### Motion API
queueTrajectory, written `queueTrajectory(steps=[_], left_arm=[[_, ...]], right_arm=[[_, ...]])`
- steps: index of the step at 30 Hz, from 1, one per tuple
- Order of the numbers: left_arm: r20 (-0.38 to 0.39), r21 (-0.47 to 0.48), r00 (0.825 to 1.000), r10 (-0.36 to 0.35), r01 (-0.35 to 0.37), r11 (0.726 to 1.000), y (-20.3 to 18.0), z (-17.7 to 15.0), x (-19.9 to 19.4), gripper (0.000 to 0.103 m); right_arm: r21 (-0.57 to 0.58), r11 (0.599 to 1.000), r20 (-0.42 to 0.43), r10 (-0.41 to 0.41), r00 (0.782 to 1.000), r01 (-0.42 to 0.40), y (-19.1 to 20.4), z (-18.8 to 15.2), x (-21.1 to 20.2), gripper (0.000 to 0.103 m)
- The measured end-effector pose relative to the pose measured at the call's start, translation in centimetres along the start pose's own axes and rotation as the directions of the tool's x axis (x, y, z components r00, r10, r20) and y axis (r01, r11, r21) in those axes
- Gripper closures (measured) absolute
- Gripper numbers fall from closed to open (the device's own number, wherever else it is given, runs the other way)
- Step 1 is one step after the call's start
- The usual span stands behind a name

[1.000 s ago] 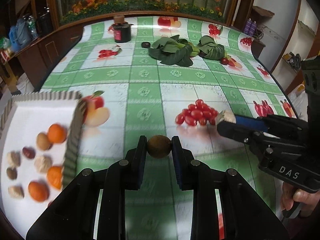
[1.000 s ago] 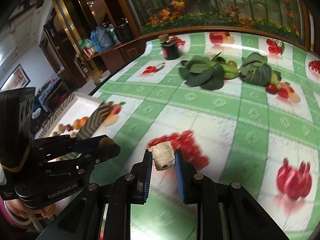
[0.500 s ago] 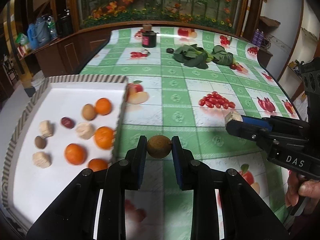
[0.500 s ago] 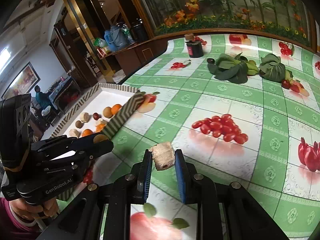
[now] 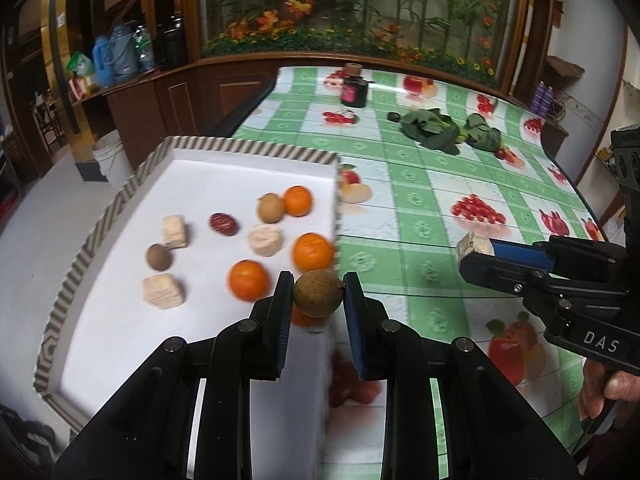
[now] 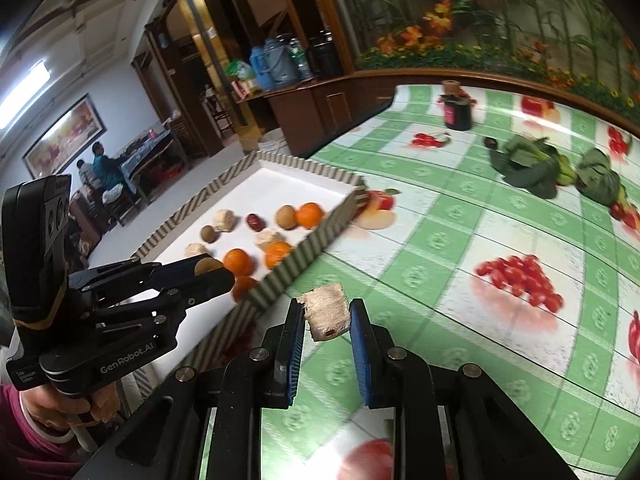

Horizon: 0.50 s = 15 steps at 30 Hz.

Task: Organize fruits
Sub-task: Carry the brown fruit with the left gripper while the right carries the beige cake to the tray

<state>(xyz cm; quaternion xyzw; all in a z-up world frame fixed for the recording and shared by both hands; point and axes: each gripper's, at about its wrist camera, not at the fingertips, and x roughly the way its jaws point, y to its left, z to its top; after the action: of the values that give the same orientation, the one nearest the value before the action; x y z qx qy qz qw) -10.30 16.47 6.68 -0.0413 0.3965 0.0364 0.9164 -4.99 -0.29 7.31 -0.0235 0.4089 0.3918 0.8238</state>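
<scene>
Left hand-held gripper [image 5: 319,294] pinching a brown fruit [image 5: 319,293] over the tray [image 5: 248,148], right hand-held gripper [image 6: 325,316] clamped on a beige chunk [image 6: 326,316].

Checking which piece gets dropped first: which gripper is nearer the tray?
Left. The left gripper holds its brown fruit over the tray edge; the right gripper with its pale chunk is beside it over the tablecloth.

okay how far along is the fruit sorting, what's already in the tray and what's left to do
Mostly done, it seems. The striped-edged tray already holds oranges, a red date, brown round fruits and pale chunks. In hand: the left gripper clamps a brown round fruit, the right gripper a pale chunk. Neither is in the tray yet. No other loose fruit is clearly visible.
</scene>
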Motion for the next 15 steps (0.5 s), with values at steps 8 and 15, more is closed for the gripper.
queueTrajectory(steps=[8, 15], left_arm=[[0.002, -0.027, 0.999, 0.036, -0.036, 0.999, 2.7, -0.6, -0.8, 0.079], [-0.012, -0.062, 0.998, 0.054, -0.054, 0.997, 5.0, -1.1, -1.0, 0.079]], right_arm=[[-0.05, 0.998, -0.022, 0.028, 0.999, -0.029, 2.8, 0.8, 1.6, 0.081], [-0.095, 0.994, -0.046, 0.044, 0.998, -0.049, 4.7, 1.5, 2.8, 0.081]])
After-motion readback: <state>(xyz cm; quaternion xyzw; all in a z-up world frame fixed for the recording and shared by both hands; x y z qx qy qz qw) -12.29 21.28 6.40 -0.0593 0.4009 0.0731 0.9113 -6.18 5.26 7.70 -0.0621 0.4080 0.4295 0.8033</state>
